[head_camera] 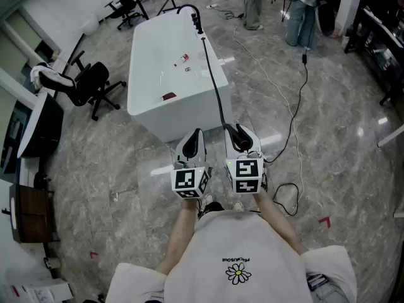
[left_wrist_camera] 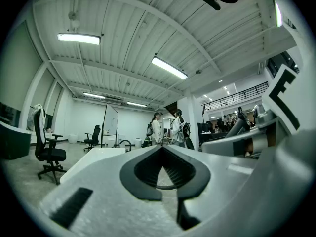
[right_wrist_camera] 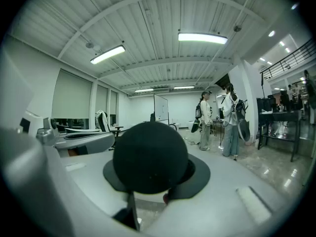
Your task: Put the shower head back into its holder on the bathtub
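The white bathtub stands on the marble floor ahead of me, with a black faucet and holder at its far end. From there a black hose runs along the tub's right rim to the black shower head. My right gripper is shut on the shower head; its round dark body fills the jaws in the right gripper view. My left gripper is held beside it, shut and empty, its pads meeting. The tub's near end shows past them.
A black office chair stands left of the tub, by a desk. Two people stand beyond the tub. A black cable trails over the floor at the right, and dark shelving lines the right wall.
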Demonstrator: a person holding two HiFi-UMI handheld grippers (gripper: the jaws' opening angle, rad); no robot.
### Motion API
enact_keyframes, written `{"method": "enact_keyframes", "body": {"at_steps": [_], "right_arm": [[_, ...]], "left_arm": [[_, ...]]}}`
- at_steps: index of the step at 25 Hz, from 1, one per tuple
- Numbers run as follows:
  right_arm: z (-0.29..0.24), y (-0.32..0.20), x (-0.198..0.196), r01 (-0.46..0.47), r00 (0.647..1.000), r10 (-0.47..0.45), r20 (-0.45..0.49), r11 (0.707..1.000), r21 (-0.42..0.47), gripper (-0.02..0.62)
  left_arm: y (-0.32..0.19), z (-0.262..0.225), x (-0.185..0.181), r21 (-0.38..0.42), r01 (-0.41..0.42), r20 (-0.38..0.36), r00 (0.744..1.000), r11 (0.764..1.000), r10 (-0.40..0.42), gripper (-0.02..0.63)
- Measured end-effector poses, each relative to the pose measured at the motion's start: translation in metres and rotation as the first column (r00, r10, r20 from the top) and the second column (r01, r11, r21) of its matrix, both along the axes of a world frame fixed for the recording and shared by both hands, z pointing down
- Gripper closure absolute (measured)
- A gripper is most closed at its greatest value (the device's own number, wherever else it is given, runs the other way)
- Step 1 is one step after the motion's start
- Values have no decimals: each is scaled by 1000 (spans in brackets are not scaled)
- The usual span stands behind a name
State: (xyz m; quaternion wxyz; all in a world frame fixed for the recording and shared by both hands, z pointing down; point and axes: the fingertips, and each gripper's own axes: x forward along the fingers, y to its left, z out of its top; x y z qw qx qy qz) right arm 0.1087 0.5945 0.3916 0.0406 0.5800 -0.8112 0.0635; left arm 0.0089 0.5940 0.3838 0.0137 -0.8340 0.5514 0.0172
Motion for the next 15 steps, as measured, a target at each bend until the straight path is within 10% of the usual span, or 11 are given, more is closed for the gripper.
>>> {"method": "enact_keyframes", "body": {"at_steps": [15], "right_arm": [[1, 4, 12, -21, 999, 21, 47, 1000, 4, 476]], "left_arm": [[7, 19, 5, -42, -7, 4, 1000, 999, 7, 607]]}}
